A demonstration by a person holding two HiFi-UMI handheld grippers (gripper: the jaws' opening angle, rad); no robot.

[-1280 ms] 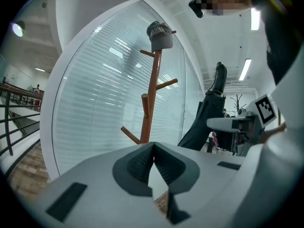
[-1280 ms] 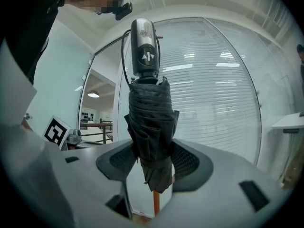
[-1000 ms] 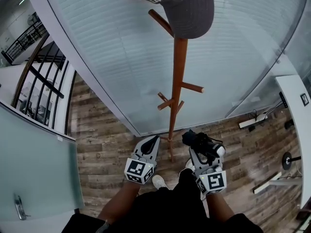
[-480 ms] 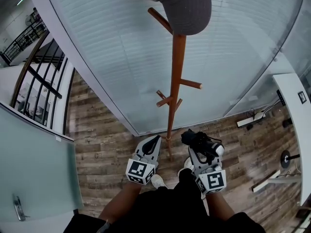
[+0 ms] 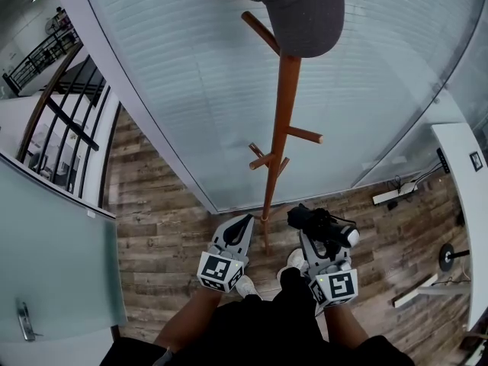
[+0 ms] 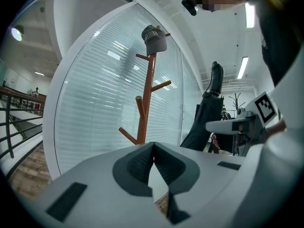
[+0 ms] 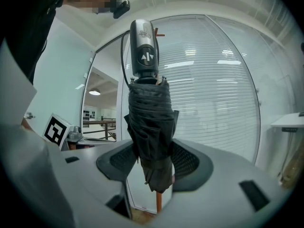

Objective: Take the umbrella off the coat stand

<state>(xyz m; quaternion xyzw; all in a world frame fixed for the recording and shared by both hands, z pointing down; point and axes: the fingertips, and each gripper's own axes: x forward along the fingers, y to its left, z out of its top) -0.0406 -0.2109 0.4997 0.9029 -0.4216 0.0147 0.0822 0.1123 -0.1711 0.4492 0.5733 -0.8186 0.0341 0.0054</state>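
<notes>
**Umbrella (image 7: 149,118) clear of the coat stand (image 5: 284,113)**

Your right hand-held gripper (image 7: 152,164) clamps the folded umbrella, handle up. Your left hand-held gripper (image 6: 153,156) is closed on nothing. Removal looks done; next, draw it away steadily, minding the pegs.

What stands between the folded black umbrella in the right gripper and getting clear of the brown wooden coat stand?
Nothing visible. The right gripper is shut on the folded black umbrella, which is apart from the brown wooden coat stand and its pegs. Only a dark grey cap hangs there.
</notes>
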